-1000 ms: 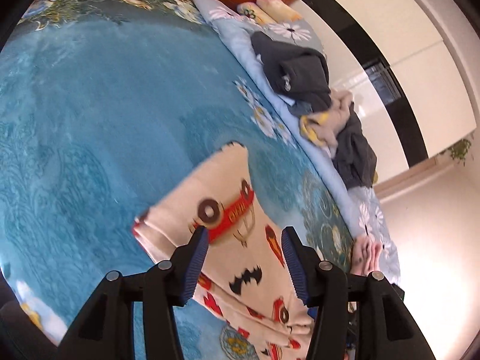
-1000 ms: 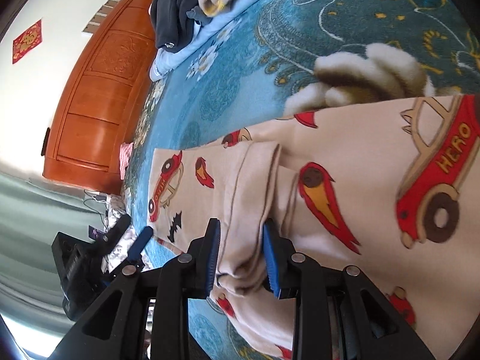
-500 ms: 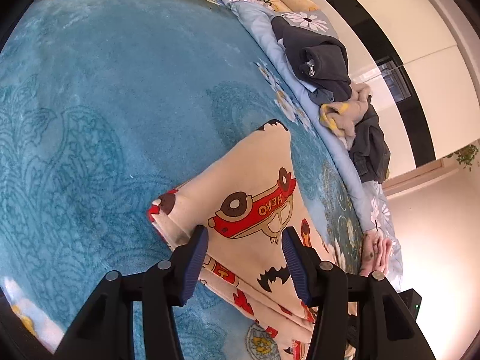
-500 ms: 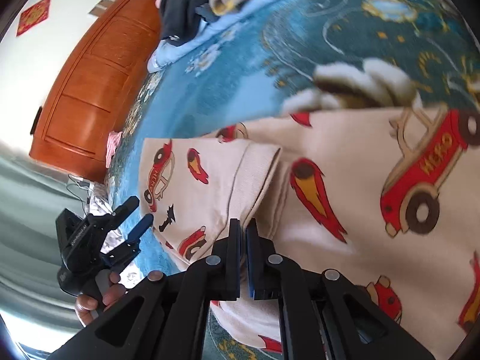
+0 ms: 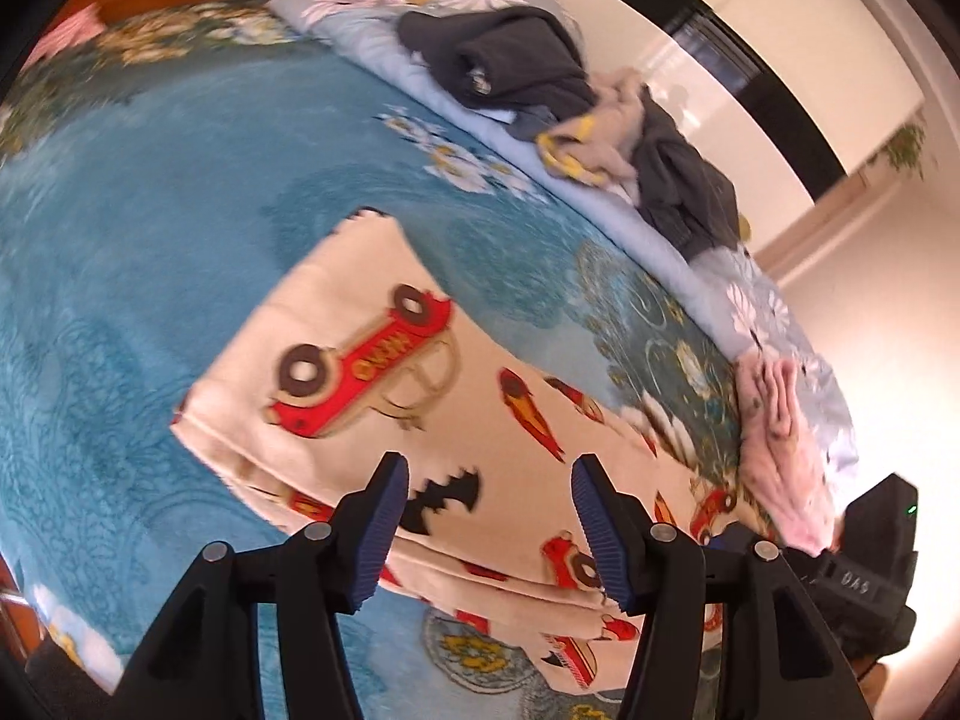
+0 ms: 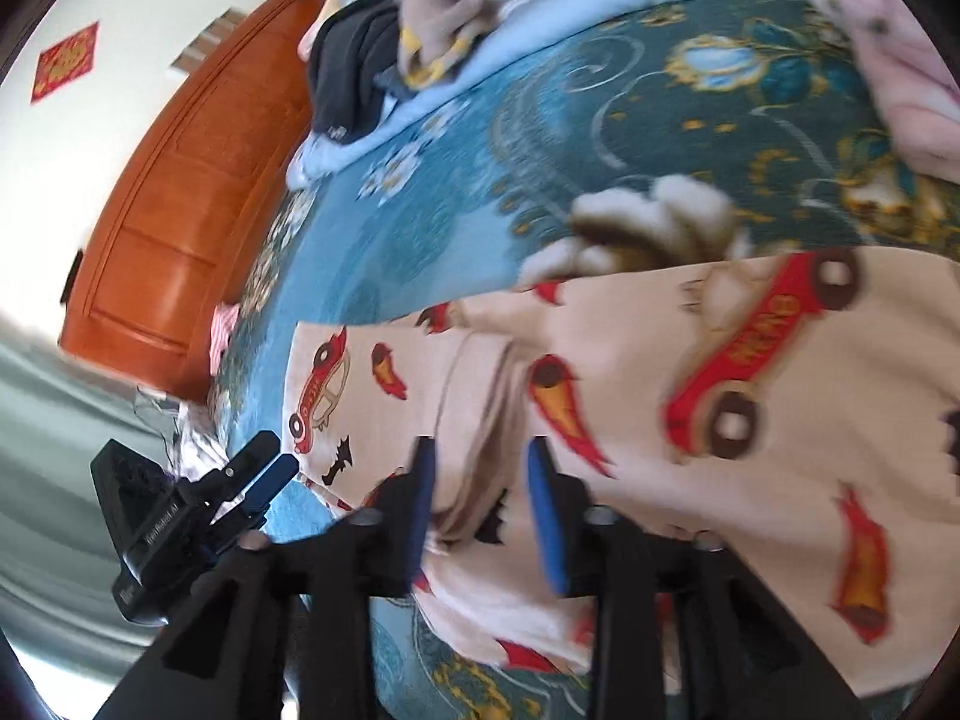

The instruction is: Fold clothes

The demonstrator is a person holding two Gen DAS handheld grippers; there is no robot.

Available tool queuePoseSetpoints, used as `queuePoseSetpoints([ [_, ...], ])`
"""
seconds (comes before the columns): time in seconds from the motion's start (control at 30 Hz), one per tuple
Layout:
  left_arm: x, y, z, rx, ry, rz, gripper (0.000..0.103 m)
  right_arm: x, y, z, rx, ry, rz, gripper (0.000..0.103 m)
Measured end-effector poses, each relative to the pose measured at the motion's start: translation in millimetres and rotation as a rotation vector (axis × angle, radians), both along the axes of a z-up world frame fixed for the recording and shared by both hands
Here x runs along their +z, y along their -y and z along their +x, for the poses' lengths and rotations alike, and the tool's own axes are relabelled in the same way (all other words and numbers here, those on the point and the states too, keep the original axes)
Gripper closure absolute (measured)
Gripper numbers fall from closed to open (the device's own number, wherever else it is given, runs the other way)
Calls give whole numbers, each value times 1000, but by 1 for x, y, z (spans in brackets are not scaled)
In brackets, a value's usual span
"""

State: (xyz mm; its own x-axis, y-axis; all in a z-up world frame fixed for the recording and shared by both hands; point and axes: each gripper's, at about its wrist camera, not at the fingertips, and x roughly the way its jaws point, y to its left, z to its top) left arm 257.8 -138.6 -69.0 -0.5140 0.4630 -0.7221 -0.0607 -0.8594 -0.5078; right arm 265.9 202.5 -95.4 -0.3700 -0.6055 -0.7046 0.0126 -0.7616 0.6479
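Observation:
A cream garment (image 5: 372, 324) printed with red cars, rockets and bats lies folded on the blue bed cover (image 5: 150, 192). It also shows in the right wrist view (image 6: 750, 420). My left gripper (image 5: 489, 525) is open and empty above the garment's near folded edge. My right gripper (image 6: 483, 501) is open, its jaws either side of a raised fold of the garment (image 6: 474, 420) without gripping it. The left gripper (image 6: 264, 468) shows at the left of the right wrist view.
A pile of dark and beige clothes (image 5: 576, 114) lies on a light blue quilt (image 5: 606, 204) at the far side of the bed. A pink cloth (image 5: 780, 450) lies at the right. A wooden headboard (image 6: 180, 210) stands behind the bed.
My right gripper was shut on the garment's fold half a second ago and has now opened, letting it go. My left gripper stayed open and shifted over the garment's near edge.

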Motion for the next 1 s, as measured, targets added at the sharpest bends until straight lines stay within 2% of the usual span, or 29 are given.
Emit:
queuePoseSetpoints([
  [0.13,-6,-37,4,-108,14,-58,42,18,-38,20,-70,-25,61,67],
  [0.27,-19,-69,11,-195,34,-117,42,29,-89,51,-201,-26,129,63],
  [0.37,-20,-75,16,-194,18,-152,41,29,-133,86,-344,-4,170,61],
  [0.47,-17,-76,19,-185,10,-155,41,26,-173,121,-480,18,189,49],
  [0.53,-12,-74,22,-176,6,-124,41,17,-188,137,-536,37,167,49],
  [0.67,-2,-78,33,-198,-20,-97,41,-8,-194,145,-587,69,26,49],
  [0.77,2,-83,42,-224,-30,-104,41,-22,-184,134,-573,72,-55,49],
  [0.93,-2,-77,50,-205,-14,-106,41,-28,-177,121,-587,35,-113,49],
  [0.97,-2,-74,51,-196,-12,-104,41,-29,-176,119,-592,30,-119,51],
  [1.0,-3,-71,51,-186,-8,-100,41,-30,-176,118,-596,26,-127,62],
])
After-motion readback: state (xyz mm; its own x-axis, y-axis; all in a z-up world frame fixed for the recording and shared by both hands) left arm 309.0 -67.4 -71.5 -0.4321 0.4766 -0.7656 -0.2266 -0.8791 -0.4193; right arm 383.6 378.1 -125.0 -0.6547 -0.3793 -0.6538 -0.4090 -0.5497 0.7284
